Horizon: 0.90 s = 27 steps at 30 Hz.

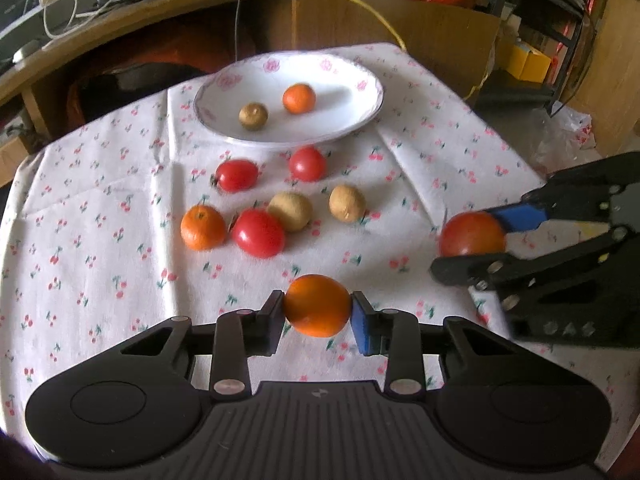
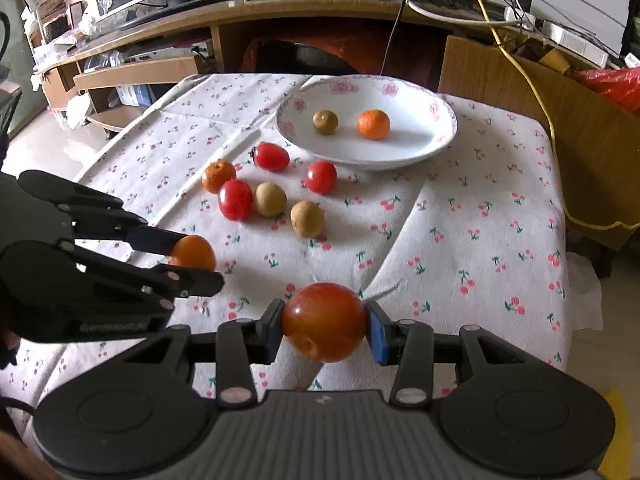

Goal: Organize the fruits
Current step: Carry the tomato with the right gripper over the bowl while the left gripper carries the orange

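Note:
My left gripper (image 1: 318, 308) is shut on an orange mandarin (image 1: 318, 306) and holds it above the cloth; it also shows in the right wrist view (image 2: 192, 254). My right gripper (image 2: 325, 328) is shut on a red tomato (image 2: 324, 328), also seen in the left wrist view (image 1: 472, 234). A white floral plate (image 1: 360, 120) at the back holds a kiwi (image 1: 253, 116) and a mandarin (image 1: 299, 98). On the cloth in front of it lie three tomatoes (image 1: 258, 232), two kiwis (image 1: 347, 203) and a mandarin (image 1: 203, 227).
The table wears a white cherry-print cloth (image 1: 100, 240). A wooden desk (image 2: 320, 16) with cables stands behind it. A cardboard box (image 2: 520, 92) and a yellow cable (image 2: 536, 92) are at the right. The table edge drops off at the right (image 2: 568, 240).

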{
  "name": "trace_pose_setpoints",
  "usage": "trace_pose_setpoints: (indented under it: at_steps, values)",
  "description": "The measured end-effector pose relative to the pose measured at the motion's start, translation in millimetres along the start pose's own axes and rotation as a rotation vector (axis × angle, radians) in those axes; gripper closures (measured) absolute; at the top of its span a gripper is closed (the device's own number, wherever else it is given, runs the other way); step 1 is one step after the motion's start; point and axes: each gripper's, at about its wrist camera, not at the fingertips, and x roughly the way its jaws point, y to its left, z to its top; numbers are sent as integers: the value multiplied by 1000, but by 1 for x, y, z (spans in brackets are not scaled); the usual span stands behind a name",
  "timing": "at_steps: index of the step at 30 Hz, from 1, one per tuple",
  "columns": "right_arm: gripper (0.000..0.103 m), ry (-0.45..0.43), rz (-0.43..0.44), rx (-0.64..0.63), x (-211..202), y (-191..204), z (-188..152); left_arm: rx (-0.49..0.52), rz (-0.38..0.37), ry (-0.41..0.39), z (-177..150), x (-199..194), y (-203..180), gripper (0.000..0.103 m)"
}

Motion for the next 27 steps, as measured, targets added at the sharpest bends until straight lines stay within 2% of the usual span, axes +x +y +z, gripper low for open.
trace_pose_setpoints:
  at_steps: [27]
  values:
    - [46, -114, -8, 58, -13, -7, 38, -57, 20, -101, 38, -16, 10, 60]
